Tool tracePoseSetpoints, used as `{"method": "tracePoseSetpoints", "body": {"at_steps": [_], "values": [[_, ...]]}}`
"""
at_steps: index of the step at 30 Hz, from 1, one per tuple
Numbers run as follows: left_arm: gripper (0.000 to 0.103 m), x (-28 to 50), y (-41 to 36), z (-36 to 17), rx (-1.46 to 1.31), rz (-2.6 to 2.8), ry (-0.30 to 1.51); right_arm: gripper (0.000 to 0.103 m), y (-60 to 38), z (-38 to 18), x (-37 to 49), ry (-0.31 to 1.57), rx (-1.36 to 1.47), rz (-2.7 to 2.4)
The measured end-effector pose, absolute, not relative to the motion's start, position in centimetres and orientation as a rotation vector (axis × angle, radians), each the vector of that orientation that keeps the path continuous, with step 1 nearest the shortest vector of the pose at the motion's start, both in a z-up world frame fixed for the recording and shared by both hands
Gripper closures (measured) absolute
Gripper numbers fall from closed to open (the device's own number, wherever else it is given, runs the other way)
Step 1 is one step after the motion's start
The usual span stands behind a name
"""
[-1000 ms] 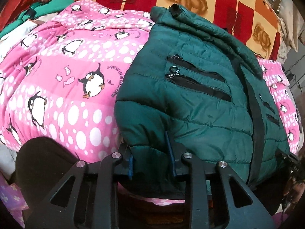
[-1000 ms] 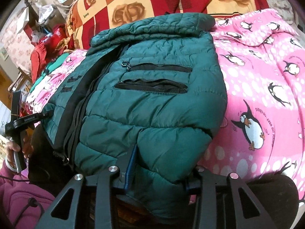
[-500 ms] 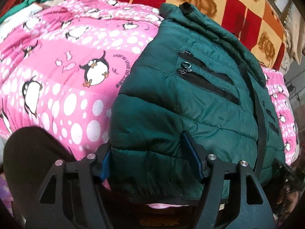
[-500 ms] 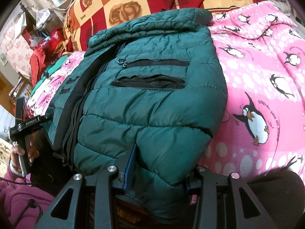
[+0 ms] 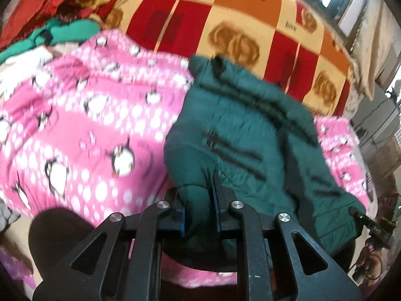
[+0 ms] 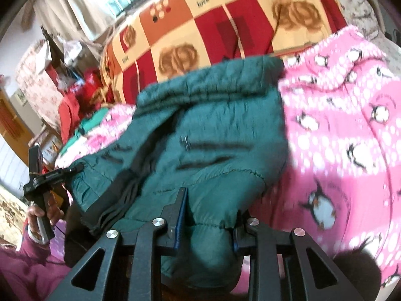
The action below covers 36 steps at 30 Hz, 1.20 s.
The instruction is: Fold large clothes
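Right now I am pinching the near hem of the green puffer jacket (image 5: 240, 135) with my left gripper (image 5: 199, 210), its jaws squeezing a bunched fold of the padding, while my right gripper (image 6: 208, 228) is clamping the hem at the other corner. The jacket is lying front-up on the pink penguin blanket (image 5: 82, 130), collar pointing toward the red-and-orange checked quilt (image 5: 240, 25). Only the right wrist view is showing my left hand (image 6: 42, 213) wrapped around its gripper handle; only the left view is catching the teal garment (image 5: 67, 32) beyond the blanket clearly.
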<state>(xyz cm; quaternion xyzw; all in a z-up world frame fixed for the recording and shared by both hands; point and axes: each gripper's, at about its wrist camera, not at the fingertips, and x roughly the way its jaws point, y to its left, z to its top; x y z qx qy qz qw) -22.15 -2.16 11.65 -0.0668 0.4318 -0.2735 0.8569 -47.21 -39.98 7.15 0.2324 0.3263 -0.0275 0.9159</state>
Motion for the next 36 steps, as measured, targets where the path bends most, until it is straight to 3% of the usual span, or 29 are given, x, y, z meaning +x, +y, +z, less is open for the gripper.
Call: {"method": "tracePoseSetpoints", "body": {"at_steps": [19,36], "values": [[0.088,-14.2,-7.1,17.2,-0.200,-0.491,0.737,0.077,-45.5,13.1,-38.2,0.495,0.413,-0.187],[0.088,-4.8,-13.7,15.9,-0.209,-0.343,0.719,0.077,-52.1,11.2,-28.8,0.466,0.444,-0.281]]}}
